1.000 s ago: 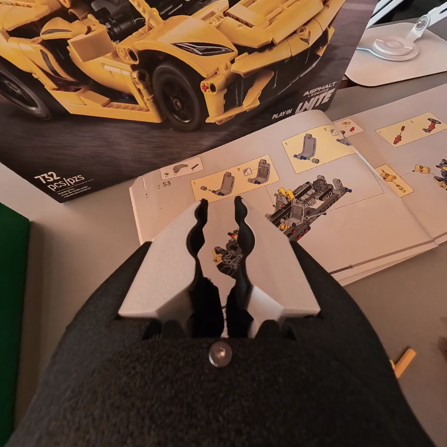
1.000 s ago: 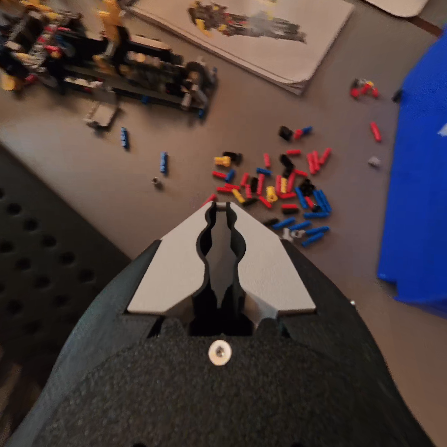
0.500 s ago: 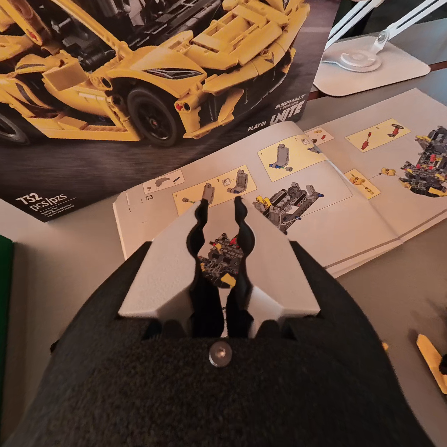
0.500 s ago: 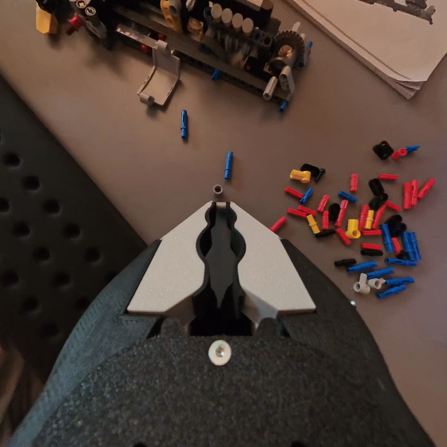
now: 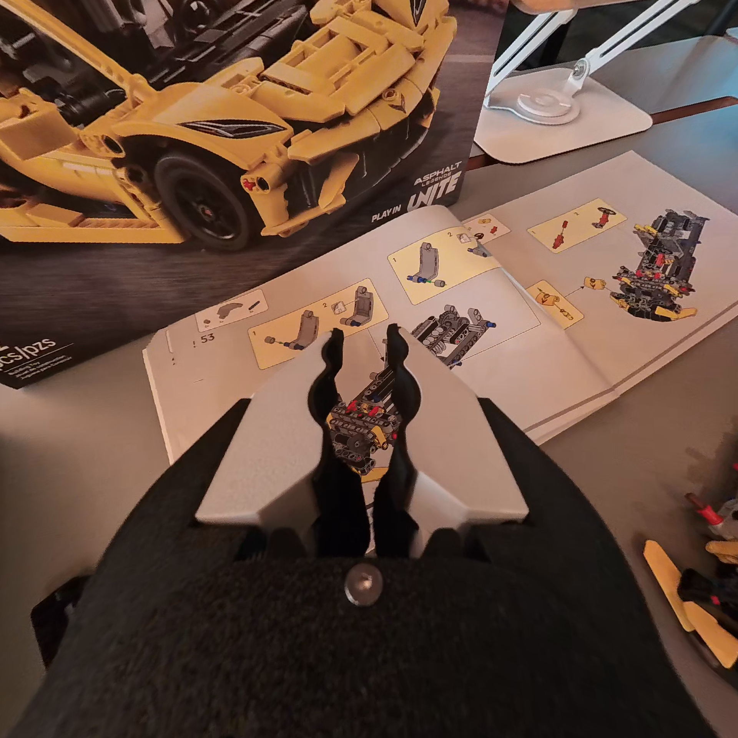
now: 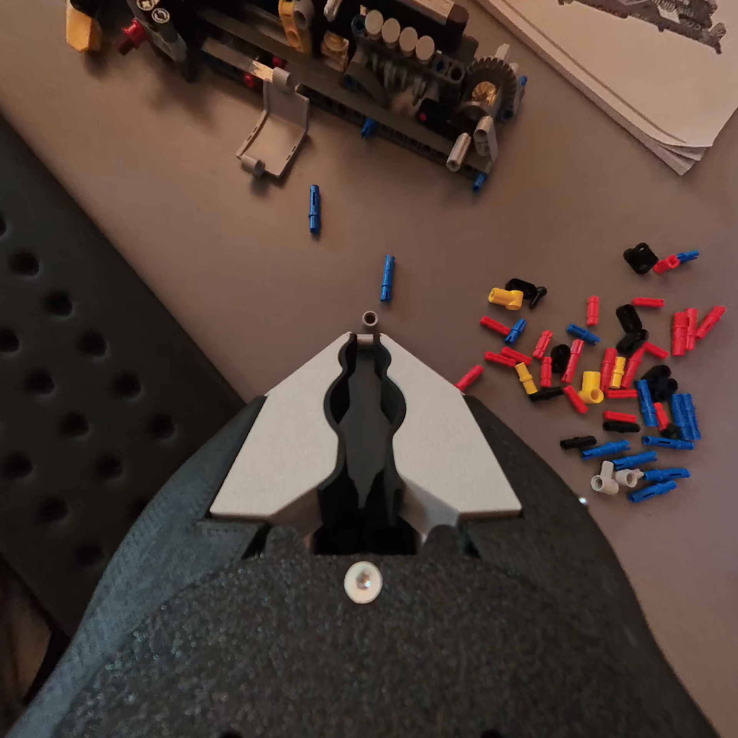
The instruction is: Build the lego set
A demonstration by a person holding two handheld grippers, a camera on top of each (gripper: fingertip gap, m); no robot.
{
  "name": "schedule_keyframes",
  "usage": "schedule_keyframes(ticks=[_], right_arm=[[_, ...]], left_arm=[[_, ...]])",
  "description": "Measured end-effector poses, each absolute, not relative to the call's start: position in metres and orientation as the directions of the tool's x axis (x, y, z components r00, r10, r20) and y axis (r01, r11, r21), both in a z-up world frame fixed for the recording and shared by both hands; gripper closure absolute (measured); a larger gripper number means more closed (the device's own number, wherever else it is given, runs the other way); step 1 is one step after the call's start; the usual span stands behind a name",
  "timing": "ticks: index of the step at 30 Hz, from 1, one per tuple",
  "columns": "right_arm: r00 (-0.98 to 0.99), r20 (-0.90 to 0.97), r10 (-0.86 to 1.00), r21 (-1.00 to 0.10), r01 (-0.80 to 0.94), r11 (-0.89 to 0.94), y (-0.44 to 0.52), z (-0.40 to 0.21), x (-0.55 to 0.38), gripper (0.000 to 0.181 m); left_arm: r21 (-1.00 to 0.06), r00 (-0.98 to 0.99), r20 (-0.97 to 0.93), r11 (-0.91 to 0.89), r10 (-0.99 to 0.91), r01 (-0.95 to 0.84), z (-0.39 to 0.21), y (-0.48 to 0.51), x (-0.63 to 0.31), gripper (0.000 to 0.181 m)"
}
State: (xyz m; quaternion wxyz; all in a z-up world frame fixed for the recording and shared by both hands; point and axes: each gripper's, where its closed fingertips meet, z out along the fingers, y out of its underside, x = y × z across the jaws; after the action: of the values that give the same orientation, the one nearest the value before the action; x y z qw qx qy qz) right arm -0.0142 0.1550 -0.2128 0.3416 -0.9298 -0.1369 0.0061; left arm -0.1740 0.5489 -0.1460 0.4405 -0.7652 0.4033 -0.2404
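Left wrist view: the left gripper (image 5: 363, 335) hangs over the open instruction booklet (image 5: 499, 347), its fingers (image 5: 279, 431) apart with nothing between them, so the printed build diagrams show through the gap. The booklet lies flat on the grey worktop (image 5: 80, 419). Behind it stands the set's box (image 5: 199, 139), its front picturing a yellow sports car. To the right of the box sits a white stand base (image 5: 559, 123) with slanted white arms rising from it. At the right edge, loose yellow pieces (image 5: 679, 599) and part of the dark assembly poke into view.

Right wrist view: the right gripper (image 6: 366, 337) is low over the worktop, its fingers (image 6: 439, 431) nearly together and pinching a small grey bush (image 6: 365, 341) at the very tips. Just beyond the tips, another small grey bush (image 6: 370, 318) stands on end on the worktop (image 6: 159, 199). Two blue pins lie farther on, one near (image 6: 387, 278), one beyond (image 6: 314, 208). The partly built chassis (image 6: 359, 60) stretches across the top, with a grey seat piece (image 6: 275, 127) touching its near side. To the right is a scatter of red, blue, black and yellow pins (image 6: 619, 379). The booklet's corner (image 6: 639, 80) shows at top right, and a dark perforated panel (image 6: 60, 359) fills the left.
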Motion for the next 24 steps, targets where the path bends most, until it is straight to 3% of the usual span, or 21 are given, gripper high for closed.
schedule_keyframes(ticks=[8,12,17,24], right_arm=[[0.975,0.066,0.211,-0.705,0.195,-0.682,0.164,-0.189,-0.017,0.161],[0.953,-0.012,0.303,-0.751,0.191,-0.632,0.197,-0.174,-0.065,0.157],[0.909,0.078,0.409,-0.683,0.348,-0.643,0.220,-0.203,-0.098,0.157],[0.925,0.051,0.375,-0.678,0.308,-0.667,0.227,-0.207,-0.095,0.161]], left_arm=[[-0.874,0.561,0.043,-0.302,-0.827,-0.380,-0.142,0.550,-0.176,0.161],[-0.872,0.555,0.047,-0.305,-0.831,-0.382,-0.143,0.549,-0.173,0.161],[-0.858,0.549,0.038,-0.309,-0.835,-0.411,-0.152,0.549,-0.172,0.161],[-0.863,0.651,-0.025,-0.313,-0.759,-0.398,-0.145,0.584,-0.212,0.161]])
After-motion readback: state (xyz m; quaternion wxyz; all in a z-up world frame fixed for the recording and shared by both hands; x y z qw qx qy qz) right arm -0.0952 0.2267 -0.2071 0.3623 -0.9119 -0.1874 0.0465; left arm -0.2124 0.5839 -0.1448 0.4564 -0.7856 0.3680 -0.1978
